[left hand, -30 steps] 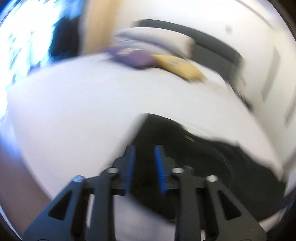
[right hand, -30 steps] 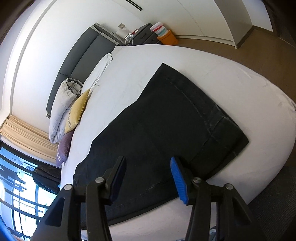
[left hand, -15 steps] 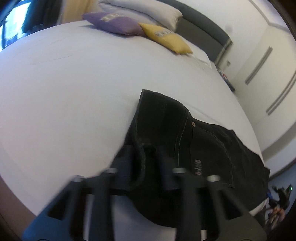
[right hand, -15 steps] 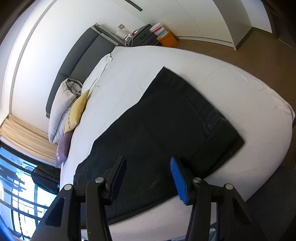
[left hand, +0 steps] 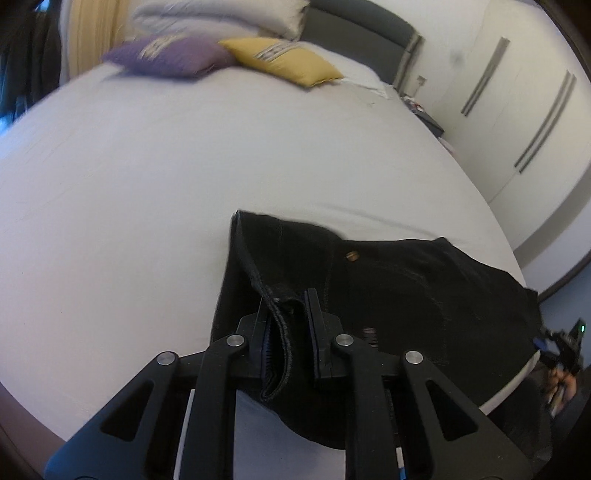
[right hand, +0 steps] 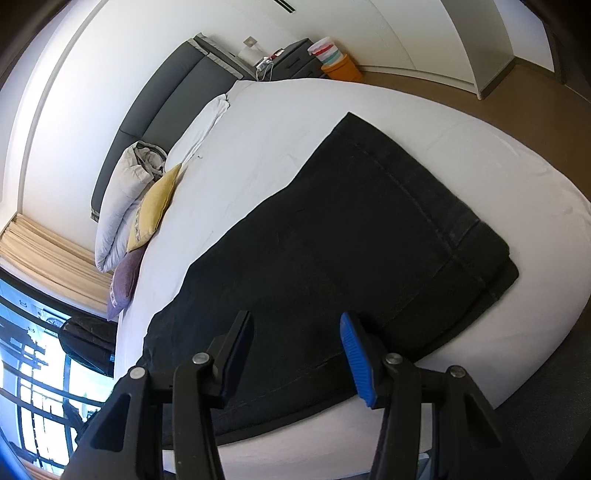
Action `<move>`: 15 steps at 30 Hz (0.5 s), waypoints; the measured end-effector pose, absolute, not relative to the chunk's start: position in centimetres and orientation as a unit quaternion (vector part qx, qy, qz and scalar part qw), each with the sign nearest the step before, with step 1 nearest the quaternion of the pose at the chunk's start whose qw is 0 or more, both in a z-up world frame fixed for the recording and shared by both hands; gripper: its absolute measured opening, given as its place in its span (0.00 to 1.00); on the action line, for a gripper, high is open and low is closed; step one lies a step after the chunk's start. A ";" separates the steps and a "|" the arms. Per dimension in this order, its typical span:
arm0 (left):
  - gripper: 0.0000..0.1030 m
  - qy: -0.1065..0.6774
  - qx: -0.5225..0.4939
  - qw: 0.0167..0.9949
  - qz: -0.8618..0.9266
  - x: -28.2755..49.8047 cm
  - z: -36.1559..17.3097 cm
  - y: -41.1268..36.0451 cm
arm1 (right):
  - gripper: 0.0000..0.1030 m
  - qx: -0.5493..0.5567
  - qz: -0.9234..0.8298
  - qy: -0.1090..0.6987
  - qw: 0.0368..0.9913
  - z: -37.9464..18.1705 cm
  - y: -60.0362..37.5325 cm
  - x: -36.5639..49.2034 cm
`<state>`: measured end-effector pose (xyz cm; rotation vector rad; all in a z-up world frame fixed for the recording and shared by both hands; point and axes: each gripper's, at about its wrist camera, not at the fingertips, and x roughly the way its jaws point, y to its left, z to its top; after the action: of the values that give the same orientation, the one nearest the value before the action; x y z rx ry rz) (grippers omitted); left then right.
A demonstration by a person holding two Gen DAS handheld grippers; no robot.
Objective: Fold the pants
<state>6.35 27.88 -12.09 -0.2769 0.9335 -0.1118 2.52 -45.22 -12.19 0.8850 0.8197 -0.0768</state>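
Note:
Black pants [right hand: 351,236] lie flat on a white bed [right hand: 273,122], folded lengthwise, near the bed's front edge. In the left wrist view the pants [left hand: 406,288] show their waistband and a brass button [left hand: 352,255]. My left gripper [left hand: 289,325] is shut on the waistband corner, which is lifted and bunched between the jaws. My right gripper [right hand: 295,350] is open and empty, hovering above the pants near their front edge. It also shows small at the far right of the left wrist view [left hand: 561,347].
A purple cushion [left hand: 170,55], a yellow cushion [left hand: 280,59] and white pillows [left hand: 221,14] lie at the dark headboard [right hand: 166,99]. A nightstand [right hand: 291,59] and an orange container [right hand: 341,68] stand beyond the bed. Wardrobe doors [left hand: 517,92] line the wall. A window [right hand: 33,350] is on the left.
My left gripper has come down on the waistband corner, closed on it and lifted it. My right gripper has stayed open and drifted slightly.

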 end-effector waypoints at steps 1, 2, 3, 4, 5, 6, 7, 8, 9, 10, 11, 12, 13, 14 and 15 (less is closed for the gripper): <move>0.18 0.461 -0.127 0.878 -0.030 6.2 -13.1 28.3 | 0.51 0.417 -0.036 0.386 0.822 -12.3 -45.2 2.5; 0.27 0.484 -0.130 0.865 -0.015 6.0 -14.8 28.9 | 0.51 0.420 -0.037 0.386 0.821 -12.4 -45.3 2.4; 0.28 0.493 -0.150 0.857 -0.019 5.3 -16.1 29.6 | 0.51 0.422 -0.035 0.384 0.821 -12.4 -45.4 2.3; 0.29 0.473 -0.181 0.862 -0.030 4.6 -16.9 30.5 | 0.51 0.421 -0.035 0.384 0.821 -12.4 -45.4 2.3; 0.49 0.466 -0.188 0.864 -0.024 4.3 -16.7 30.8 | 0.51 0.420 -0.035 0.384 0.821 -12.4 -45.3 2.4; 0.52 0.466 -0.185 0.865 -0.009 4.0 -16.7 31.0 | 0.51 0.420 -0.035 0.384 0.822 -12.4 -45.4 2.3; 0.52 0.465 -0.180 0.867 -0.008 3.5 -16.5 31.0 | 0.51 0.420 -0.036 0.383 0.822 -12.4 -45.5 2.1; 0.52 0.464 -0.173 0.869 -0.004 3.2 -16.2 30.9 | 0.51 0.421 -0.037 0.383 0.821 -12.4 -45.6 2.0; 0.52 0.462 -0.163 0.872 0.003 2.8 -15.9 30.8 | 0.51 0.423 -0.037 0.382 0.821 -12.5 -45.7 1.9; 0.53 0.461 -0.151 0.874 0.011 2.4 -15.6 30.7 | 0.51 0.424 -0.037 0.382 0.821 -12.4 -45.8 1.7; 0.53 0.461 -0.136 0.877 0.025 1.8 -15.1 30.7 | 0.51 0.424 -0.037 0.381 0.821 -12.5 -45.9 1.6; 0.56 0.457 -0.119 0.880 0.041 1.3 -14.6 30.6 | 0.51 0.424 -0.037 0.380 0.821 -12.4 -45.9 1.5; 0.62 0.449 -0.103 0.886 0.053 0.7 -13.7 30.3 | 0.51 0.423 -0.037 0.380 0.822 -12.3 -45.9 1.4; 0.62 0.434 -0.086 0.895 0.065 0.1 -12.4 29.8 | 0.51 0.421 -0.037 0.380 0.823 -12.2 -45.9 1.3; 0.62 0.412 -0.063 0.904 0.089 -0.6 -10.7 29.0 | 0.51 0.416 -0.037 0.381 0.825 -11.9 -45.8 1.3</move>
<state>-0.57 28.99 -10.75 -0.1308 0.8521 0.1842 1.29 -45.77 -11.90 0.8839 0.8098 -0.0776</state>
